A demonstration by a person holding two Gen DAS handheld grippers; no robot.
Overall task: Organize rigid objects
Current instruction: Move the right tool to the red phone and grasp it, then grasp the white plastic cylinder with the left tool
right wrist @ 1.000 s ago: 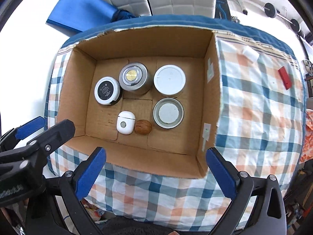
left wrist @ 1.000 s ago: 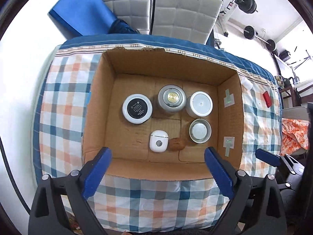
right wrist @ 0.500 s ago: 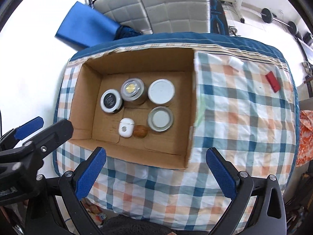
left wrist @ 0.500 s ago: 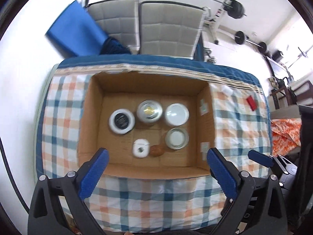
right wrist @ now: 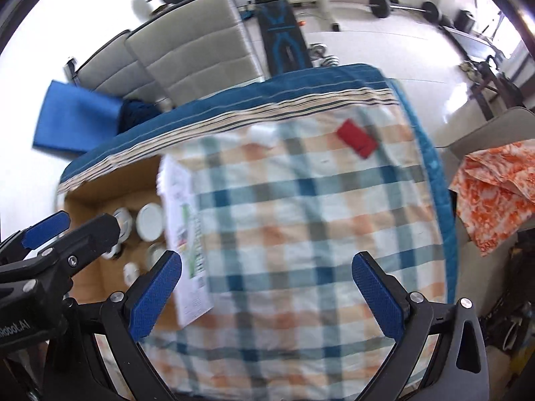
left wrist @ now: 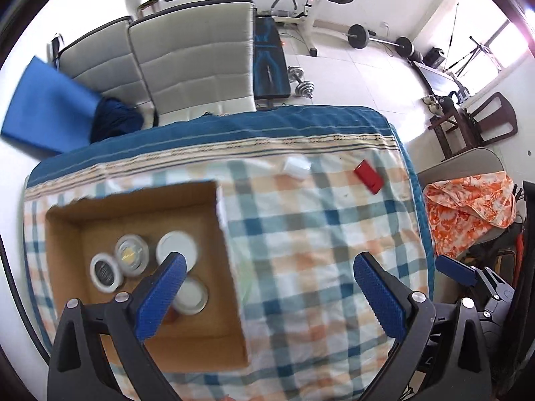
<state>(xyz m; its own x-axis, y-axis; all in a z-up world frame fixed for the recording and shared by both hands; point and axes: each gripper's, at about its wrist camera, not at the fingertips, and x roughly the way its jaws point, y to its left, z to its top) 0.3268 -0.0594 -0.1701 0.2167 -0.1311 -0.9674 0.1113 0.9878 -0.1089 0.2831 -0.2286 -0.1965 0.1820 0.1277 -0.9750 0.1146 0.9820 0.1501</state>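
An open cardboard box [left wrist: 230,257] sits on the left of a checked tablecloth [left wrist: 321,240]; it also shows in the right wrist view [right wrist: 187,234]. Inside it are several round jars, among them a white-lidded one [left wrist: 179,245] and a black-lidded one [left wrist: 105,269]. A red flat object [left wrist: 368,176] and a small white object [left wrist: 296,167] lie on the cloth at the far right; both show in the right wrist view, the red one [right wrist: 356,137] and the white one [right wrist: 262,133]. My left gripper [left wrist: 271,295] is open and empty above the box's right wall. My right gripper [right wrist: 267,297] is open and empty above the cloth.
Two grey padded chairs [left wrist: 187,60] and a blue mat [left wrist: 43,113] stand behind the table. Barbells and a weight bench [left wrist: 271,63] are on the floor beyond. An orange patterned cloth [left wrist: 468,207] lies on a chair at the right.
Both grippers have swung right and tilted up: the box has slid to the left of both views and the red and white objects have come closer to centre. Both stay open.
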